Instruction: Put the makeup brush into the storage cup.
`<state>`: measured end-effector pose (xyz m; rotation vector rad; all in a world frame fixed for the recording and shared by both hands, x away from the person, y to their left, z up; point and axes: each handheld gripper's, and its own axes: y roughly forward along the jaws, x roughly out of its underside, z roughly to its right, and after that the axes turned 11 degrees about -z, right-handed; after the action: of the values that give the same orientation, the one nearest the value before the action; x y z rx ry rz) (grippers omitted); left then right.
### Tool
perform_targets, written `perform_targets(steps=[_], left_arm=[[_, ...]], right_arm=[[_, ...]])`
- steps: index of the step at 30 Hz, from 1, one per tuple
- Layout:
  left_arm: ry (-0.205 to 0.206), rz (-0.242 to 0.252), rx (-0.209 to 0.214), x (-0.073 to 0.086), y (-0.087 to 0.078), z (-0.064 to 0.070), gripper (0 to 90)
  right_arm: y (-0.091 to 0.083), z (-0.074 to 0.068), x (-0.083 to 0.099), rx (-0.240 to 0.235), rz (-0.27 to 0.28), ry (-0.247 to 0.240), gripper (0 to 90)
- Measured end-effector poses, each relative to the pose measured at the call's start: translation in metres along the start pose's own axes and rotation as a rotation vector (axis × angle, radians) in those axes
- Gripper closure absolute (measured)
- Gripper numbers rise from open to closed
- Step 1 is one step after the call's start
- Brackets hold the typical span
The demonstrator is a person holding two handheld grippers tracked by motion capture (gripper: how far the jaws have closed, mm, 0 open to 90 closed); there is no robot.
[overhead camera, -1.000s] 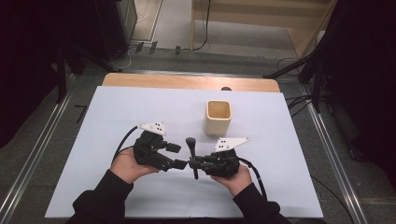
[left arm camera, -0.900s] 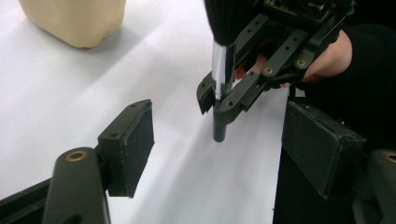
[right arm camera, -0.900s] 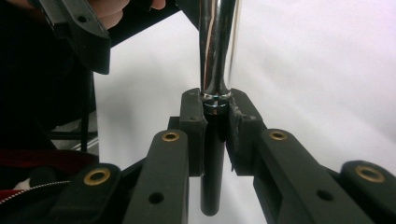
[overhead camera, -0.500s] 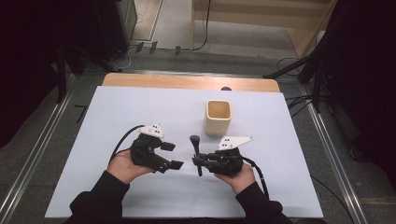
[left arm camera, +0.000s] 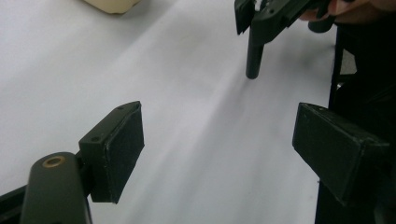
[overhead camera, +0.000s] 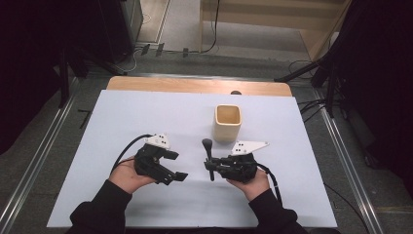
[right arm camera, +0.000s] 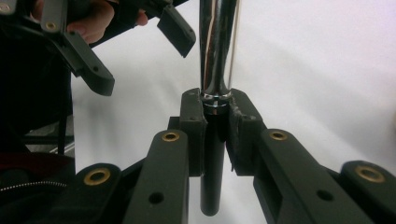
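Your right gripper (overhead camera: 213, 163) is clamped on a tool (overhead camera: 209, 157), a dark utensil with a rounded black head, a shiny metal neck and a black handle. In the right gripper view the jaws pinch it right at the joint where the metal neck (right arm camera: 215, 56) meets the handle (right arm camera: 211, 172). It sits above the white counter (overhead camera: 146, 112), just in front of the cup (overhead camera: 227, 123), head end toward the cup.

Your left gripper (overhead camera: 176, 165) is empty, jaws well apart, aimed at the tool from the side; its own view shows the handle end (left arm camera: 254, 51) ahead over bare counter.

Risks, as judgement:
- Grip sits on a step between slick metal and handle. The tool could pivot or slide in the jaws if you swing it fast.
- Much of the tool's length hangs outside the pinch, so a knock from the left gripper could lever it loose.
- The cup looks light and is narrow for its height. A tool dropped in off-centre, or a head catching the rim, could tip it.
- If you pass the tool across, close the left jaws fully before the right ones release, or it drops to the counter.
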<state>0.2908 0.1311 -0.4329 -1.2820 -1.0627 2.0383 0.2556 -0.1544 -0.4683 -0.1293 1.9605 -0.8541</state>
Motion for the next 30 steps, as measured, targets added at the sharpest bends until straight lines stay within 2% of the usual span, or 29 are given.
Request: perform_targets(steps=[5,9,18,30], left_arm=[[-0.004,0.013,-0.015,0.005,-0.002,-0.002,16.7],[-0.001,0.031,-0.032,0.009,-0.003,-0.002,16.7],[-0.012,0.038,-0.030,0.016,-0.005,-0.005,16.3],[-0.023,0.052,-0.050,0.027,-0.013,-0.007,16.2]], right_arm=[[-0.003,0.001,0.000,0.018,0.003,-0.006,79.0],[-0.006,0.002,0.000,0.019,0.007,0.009,79.0],[-0.012,0.005,-0.001,0.037,0.021,0.010,79.0],[-0.020,0.009,-0.001,0.059,0.047,0.017,79.0]])
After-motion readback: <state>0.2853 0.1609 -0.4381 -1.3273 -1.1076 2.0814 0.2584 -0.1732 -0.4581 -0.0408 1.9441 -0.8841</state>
